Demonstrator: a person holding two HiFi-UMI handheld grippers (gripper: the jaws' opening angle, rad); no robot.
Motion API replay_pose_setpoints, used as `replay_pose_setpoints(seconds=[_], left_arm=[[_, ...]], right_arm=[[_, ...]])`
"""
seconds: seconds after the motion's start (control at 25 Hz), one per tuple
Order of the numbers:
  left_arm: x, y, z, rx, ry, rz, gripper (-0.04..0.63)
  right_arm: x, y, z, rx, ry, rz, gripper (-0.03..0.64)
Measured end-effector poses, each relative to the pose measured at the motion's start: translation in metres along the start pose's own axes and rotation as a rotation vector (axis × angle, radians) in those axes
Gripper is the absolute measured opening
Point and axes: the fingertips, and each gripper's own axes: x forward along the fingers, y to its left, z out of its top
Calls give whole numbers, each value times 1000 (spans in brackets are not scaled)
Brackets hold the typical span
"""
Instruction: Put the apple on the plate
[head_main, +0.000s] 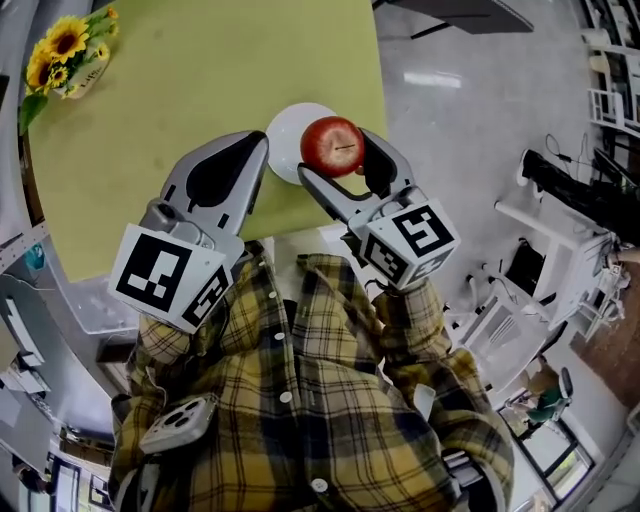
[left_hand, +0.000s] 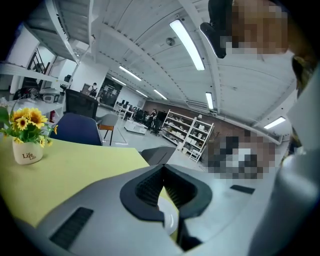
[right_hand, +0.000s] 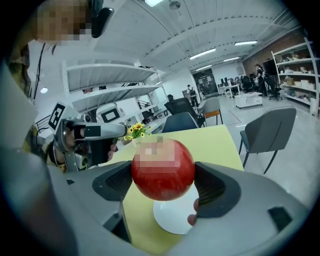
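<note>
Right gripper (head_main: 345, 162): jaws are clamping the red apple (head_main: 333, 145) from both sides.
Apple: is hanging over the white plate (head_main: 283, 135) at the table (head_main: 200, 80) edge.
Left gripper (head_main: 258, 150): jaws are pressing together, gripping nothing.

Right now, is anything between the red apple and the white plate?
Nothing does: in the right gripper view the apple, clamped in the right gripper, hangs over the plate with no object between them.

A big open workshop: a yellow-green table (head_main: 200, 90) with a pot of sunflowers (left_hand: 26, 150) near one corner, a blue chair (left_hand: 75, 129) behind it, a grey chair (right_hand: 272, 132) on the pale grey floor (head_main: 470, 130), white shelves (left_hand: 192, 132) further back, long ceiling lights (left_hand: 187, 44) overhead.
</note>
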Motion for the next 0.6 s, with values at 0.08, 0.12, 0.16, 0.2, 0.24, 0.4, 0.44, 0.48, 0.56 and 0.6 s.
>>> replay_pose_setpoints(seconds=[0.08, 0.12, 0.16, 0.2, 0.24, 0.4, 0.44, 0.48, 0.56, 0.6], left_arm=[[3, 4, -5, -6, 0, 13, 6], [5, 6, -8, -9, 1, 20, 6], [7, 8, -12, -14, 3, 28, 6], [8, 10, -15, -19, 5, 39, 6], [8, 11, -19, -23, 8, 48, 6], [9, 18, -31, -39, 24, 66, 6], [10, 21, -34, -39, 29, 71, 6], [11, 24, -36, -38, 32, 78, 6], [12, 28, -40, -41, 35, 92, 6], [12, 29, -42, -46, 36, 96, 6]], right_arm=[[7, -6, -9, -13, 12, -6, 371], [10, -10, -13, -13, 19, -8, 371], [13, -13, -19, -6, 28, -7, 371], [16, -16, -24, 5, 39, -4, 371], [19, -18, -30, 19, 50, 0, 371], [32, -27, -52, 68, 90, 6, 371], [36, -29, -56, 77, 97, 7, 371], [40, -30, -59, 82, 103, 8, 371], [45, -33, -64, 83, 116, 8, 371], [47, -34, -67, 83, 122, 8, 371]])
